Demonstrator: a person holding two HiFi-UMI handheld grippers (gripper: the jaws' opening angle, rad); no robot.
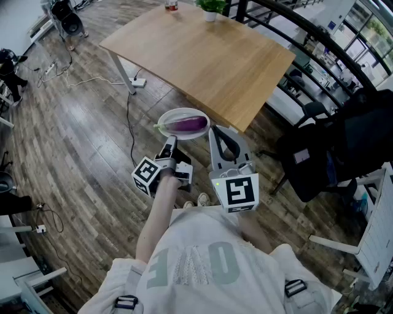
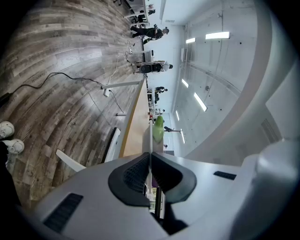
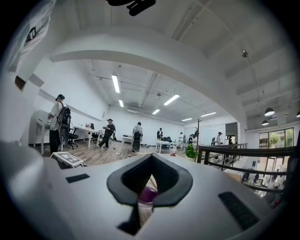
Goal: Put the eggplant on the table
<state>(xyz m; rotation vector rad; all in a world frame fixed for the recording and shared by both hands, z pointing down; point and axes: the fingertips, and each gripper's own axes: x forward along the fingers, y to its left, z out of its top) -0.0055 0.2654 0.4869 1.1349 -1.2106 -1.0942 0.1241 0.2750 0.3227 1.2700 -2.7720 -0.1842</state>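
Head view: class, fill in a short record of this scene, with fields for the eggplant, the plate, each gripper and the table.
eggplant: lying on the plate
plate: white, held up near the table's edge
left gripper: shut on the plate's rim
right gripper: jaws together beside the plate
table: wooden, potted plant at far edge

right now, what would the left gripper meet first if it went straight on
Probably the wooden table's near edge: the left gripper, fingers shut on the plate carrying the eggplant, points at it. Whether the plate would clear the top is unclear.
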